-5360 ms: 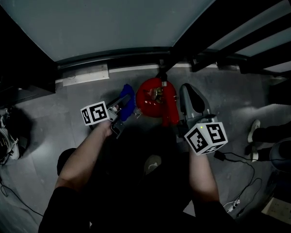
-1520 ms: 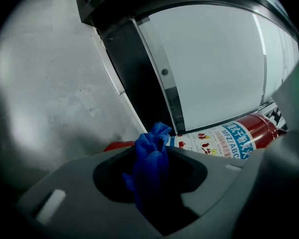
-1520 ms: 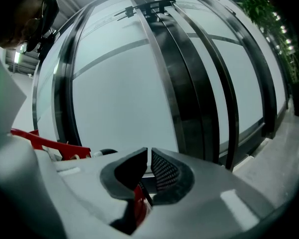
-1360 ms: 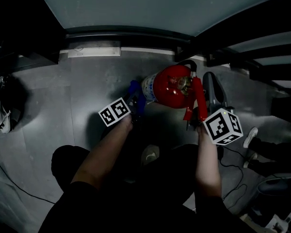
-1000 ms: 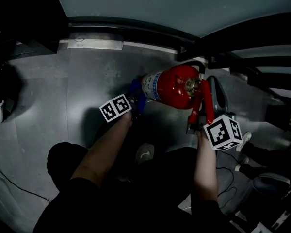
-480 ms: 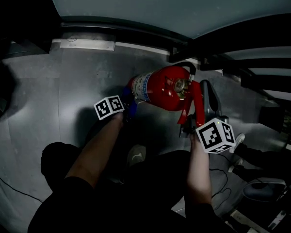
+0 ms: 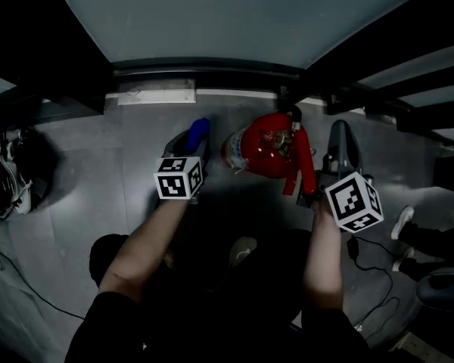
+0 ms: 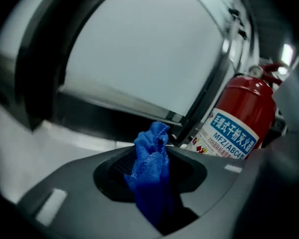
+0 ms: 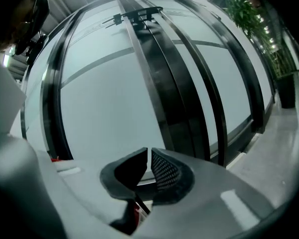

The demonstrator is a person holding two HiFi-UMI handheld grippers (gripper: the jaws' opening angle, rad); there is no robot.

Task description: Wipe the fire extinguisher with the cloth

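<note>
One cloth (image 8: 150,156) clamped in left gripper (image 7: 194,144), just beside fire extinguisher (image 7: 263,156) | right gripper (image 9: 149,158) pinching its handle (image 7: 306,174) | glass wall (image 7: 212,21) behind it.

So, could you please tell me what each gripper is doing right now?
Left gripper: closed on the blue cloth.
Right gripper: closed, apparently pinching the fire extinguisher's red handle low between its jaws.
</note>
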